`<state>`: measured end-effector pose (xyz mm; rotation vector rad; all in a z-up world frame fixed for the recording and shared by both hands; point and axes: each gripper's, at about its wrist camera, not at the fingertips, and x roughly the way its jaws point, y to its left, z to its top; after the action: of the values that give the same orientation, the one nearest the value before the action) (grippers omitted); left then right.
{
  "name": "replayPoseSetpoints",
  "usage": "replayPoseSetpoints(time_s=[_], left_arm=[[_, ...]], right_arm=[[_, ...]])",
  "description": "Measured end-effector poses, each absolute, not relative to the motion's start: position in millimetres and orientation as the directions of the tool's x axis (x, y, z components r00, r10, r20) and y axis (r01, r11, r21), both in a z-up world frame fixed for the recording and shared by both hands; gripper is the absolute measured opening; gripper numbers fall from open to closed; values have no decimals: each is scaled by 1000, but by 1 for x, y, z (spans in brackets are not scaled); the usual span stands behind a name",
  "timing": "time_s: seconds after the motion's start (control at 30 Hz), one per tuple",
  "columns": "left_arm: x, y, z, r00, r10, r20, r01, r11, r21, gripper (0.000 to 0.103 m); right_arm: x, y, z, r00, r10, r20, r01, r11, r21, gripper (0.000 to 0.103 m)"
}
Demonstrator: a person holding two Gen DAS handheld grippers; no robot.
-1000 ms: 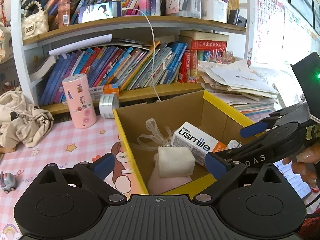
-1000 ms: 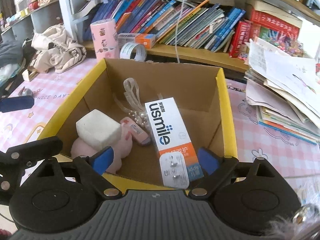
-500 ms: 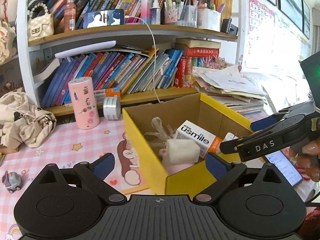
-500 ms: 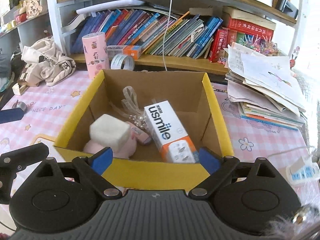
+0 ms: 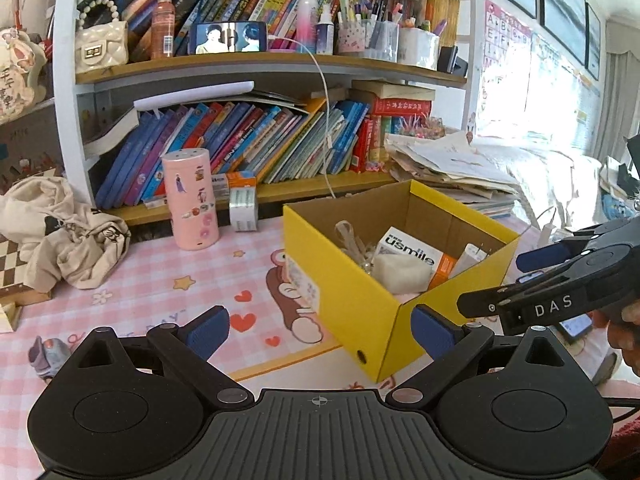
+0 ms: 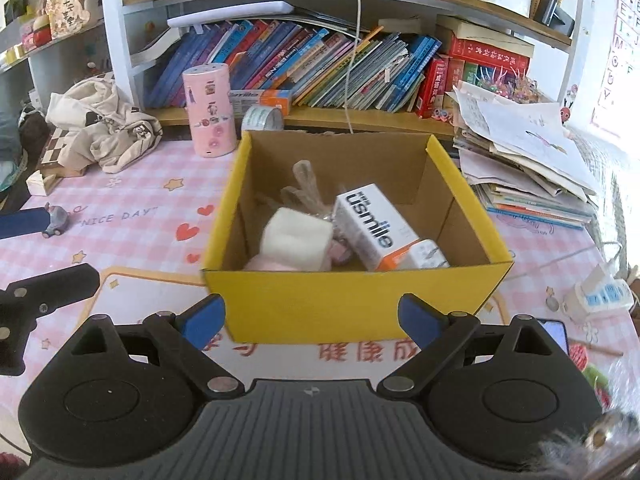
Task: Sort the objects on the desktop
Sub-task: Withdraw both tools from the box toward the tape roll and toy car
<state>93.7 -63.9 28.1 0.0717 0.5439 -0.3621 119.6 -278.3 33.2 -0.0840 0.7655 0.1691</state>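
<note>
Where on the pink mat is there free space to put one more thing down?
Bare mat lies left of the yellow box, between the pink canister and the small toy car. Right of the box it is crowded: paper stack, power strip.

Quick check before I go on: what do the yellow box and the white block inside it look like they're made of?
Yellow box: looks like corrugated cardboard, matte yellow outside, raw brown inside with folded flap lines and thin edges. White block: probably soft foam or sponge, judging by its rounded corners and dull, slightly fuzzy surface; it is a little blurred, so cloth or wrapped tissue can't be ruled out.
</note>
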Motion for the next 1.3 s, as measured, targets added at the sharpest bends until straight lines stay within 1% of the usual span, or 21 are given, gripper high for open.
replayPoseSetpoints(time_s=[0.37,0.87,1.07,1.3], left_arm=[[76,-12,27,800,-313,-512,357,934,-14,99],[54,59,26,839,-209,-503,225,974,-30,99],[52,76,27,857,-167,-488,172,984,-35,99],[57,84,19,848,-150,-508,139,988,-60,99]], right_arm=[[97,-222,28,708,130,-694,-189,982,-8,94],[97,-141,17,677,217,-703,-322,946,-18,94],[104,-115,14,656,244,-714,-375,927,-28,94],[113,-101,12,638,248,-729,-403,914,-41,94]])
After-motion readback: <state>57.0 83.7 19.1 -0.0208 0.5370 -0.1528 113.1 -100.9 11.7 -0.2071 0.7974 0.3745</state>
